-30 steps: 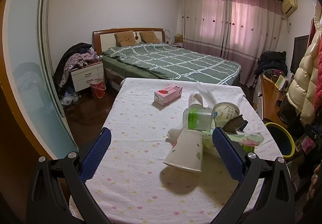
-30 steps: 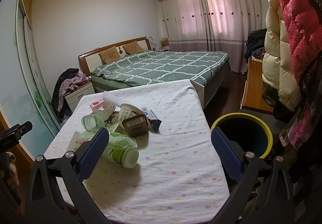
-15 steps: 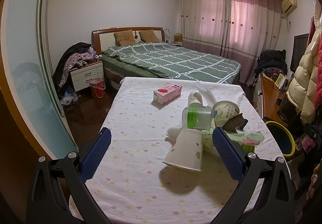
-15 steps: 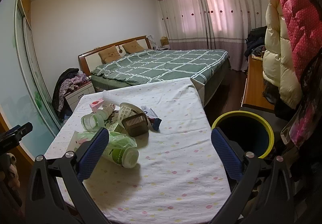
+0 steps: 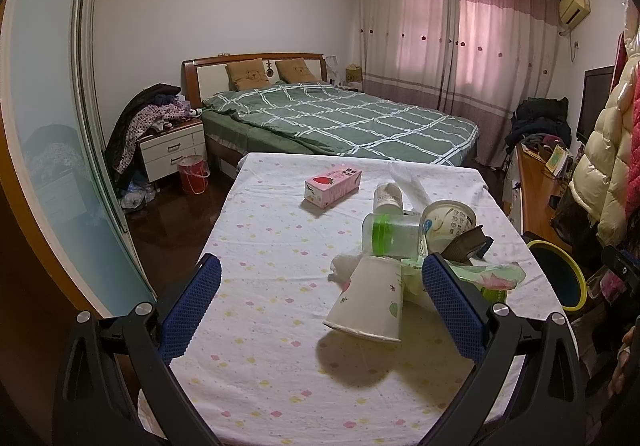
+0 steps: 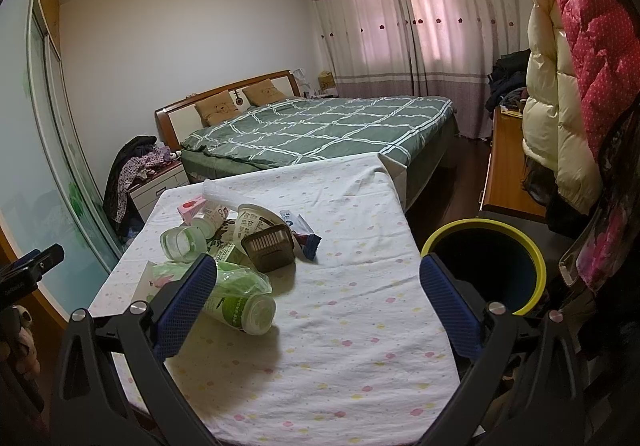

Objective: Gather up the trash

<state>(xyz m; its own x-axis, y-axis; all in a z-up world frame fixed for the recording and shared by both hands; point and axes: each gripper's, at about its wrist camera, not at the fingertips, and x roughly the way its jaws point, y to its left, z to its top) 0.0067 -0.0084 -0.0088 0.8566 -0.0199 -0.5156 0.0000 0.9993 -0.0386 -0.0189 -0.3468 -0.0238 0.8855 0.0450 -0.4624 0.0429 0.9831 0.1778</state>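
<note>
A pile of trash lies on the table with the dotted white cloth (image 5: 272, 286): a tipped white paper cup (image 5: 370, 306), a clear jar with green band (image 5: 394, 234), a round paper tub (image 5: 448, 221), a brown plastic tray (image 6: 270, 248), a green-labelled bottle (image 6: 240, 308) and a pink carton (image 5: 332, 183). My left gripper (image 5: 320, 306) is open and empty above the table, the cup between its fingers' line of sight. My right gripper (image 6: 316, 306) is open and empty above the table (image 6: 360, 318), the bottle by its left finger (image 6: 188, 298).
A yellow-rimmed dark bin (image 6: 486, 264) stands on the floor right of the table, also in the left wrist view (image 5: 560, 278). A green bed (image 5: 340, 121) lies beyond. Coats (image 6: 568, 85) hang at the right. A wooden desk (image 6: 508, 165) stands behind the bin.
Both views shift only slightly; the right gripper has drifted a little, the bin sitting marginally lower and further right. Nothing on the table has moved.
</note>
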